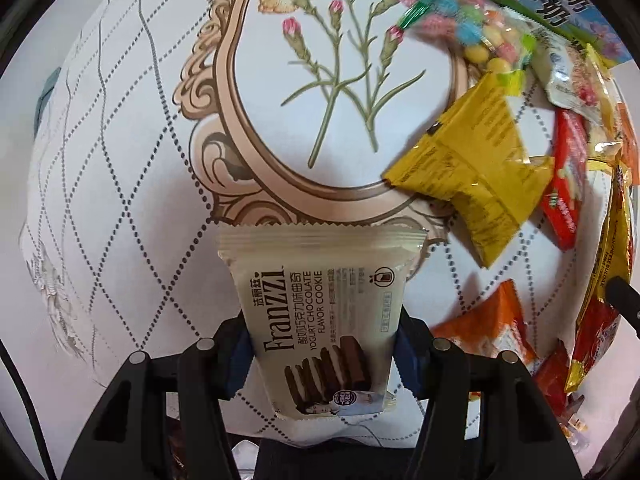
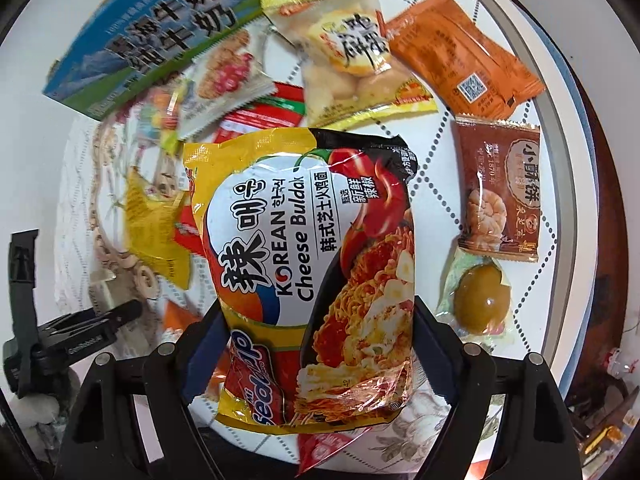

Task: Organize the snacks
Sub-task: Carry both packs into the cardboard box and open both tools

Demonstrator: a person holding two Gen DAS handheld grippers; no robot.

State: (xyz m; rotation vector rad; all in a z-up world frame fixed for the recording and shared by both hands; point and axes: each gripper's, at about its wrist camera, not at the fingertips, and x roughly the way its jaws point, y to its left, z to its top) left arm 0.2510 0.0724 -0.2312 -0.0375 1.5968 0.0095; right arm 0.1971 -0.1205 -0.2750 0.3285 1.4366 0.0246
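Gripped between the fingers of the left claw [image 1: 322,354], a white Franzzi cookie packet [image 1: 320,320] stands upright above the bench [image 1: 120,184], which carries a quilted cloth printed with a flower medallion. To its right lie a yellow packet [image 1: 472,168], a red packet [image 1: 564,184] and a bag of coloured candies [image 1: 476,36], all loosely heaped. Right claw [image 2: 316,344] is clamped on a Korean cheese noodle bag [image 2: 304,264], held over the pile. Beside it rest a brown pastry packet [image 2: 500,188], a sealed egg [image 2: 480,296], an orange sachet [image 2: 460,64], a biscuit packet [image 2: 348,56] and a milk carton [image 2: 160,28] at the far edge.
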